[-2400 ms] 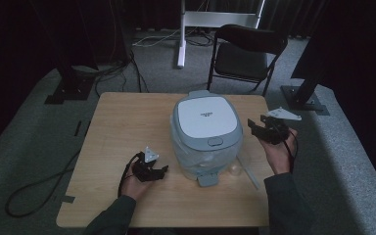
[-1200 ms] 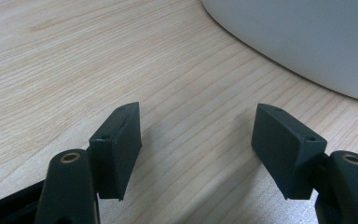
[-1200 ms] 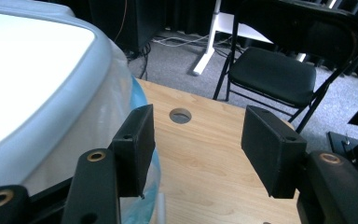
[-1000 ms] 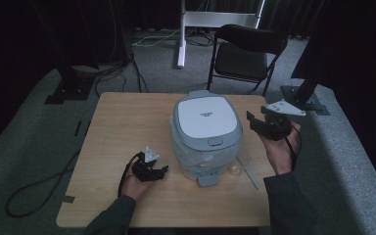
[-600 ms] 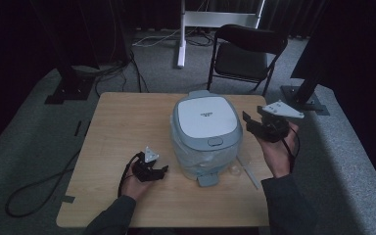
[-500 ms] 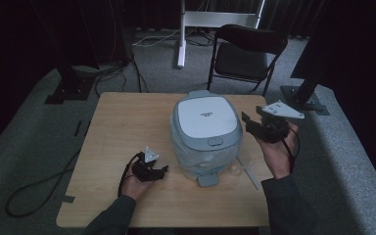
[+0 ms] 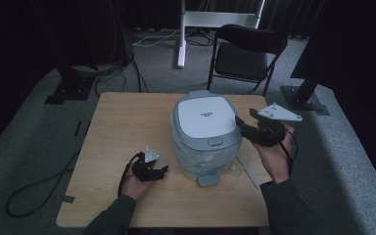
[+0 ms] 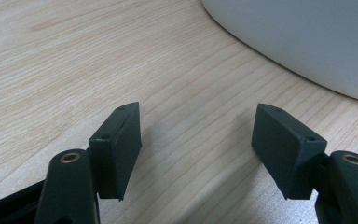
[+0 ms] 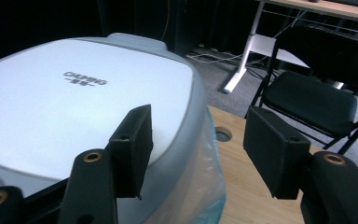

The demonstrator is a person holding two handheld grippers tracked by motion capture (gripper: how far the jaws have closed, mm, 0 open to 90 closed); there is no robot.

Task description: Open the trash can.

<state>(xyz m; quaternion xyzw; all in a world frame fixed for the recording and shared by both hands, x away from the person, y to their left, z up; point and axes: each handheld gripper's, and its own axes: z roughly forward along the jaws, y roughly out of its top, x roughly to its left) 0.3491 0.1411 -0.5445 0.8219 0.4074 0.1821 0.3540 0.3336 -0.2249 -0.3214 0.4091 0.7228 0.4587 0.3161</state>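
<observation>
A grey and white rice cooker stands with its lid down on the wooden table, wrapped in clear plastic around its body. My right gripper hovers at the lid's right edge, open, with nothing between its jaws. In the right gripper view the right gripper points across the rim of the lid. My left gripper rests on the table left of the cooker, open and empty. In the left gripper view the left gripper faces the cooker's base.
A clear spoon lies on the table right of the cooker, under my right hand. A black folding chair stands behind the table, and a white stand beyond it. Cables trail over the floor at the left.
The right gripper has moved left toward the cooker's lid and risen slightly. The left gripper has stayed put.
</observation>
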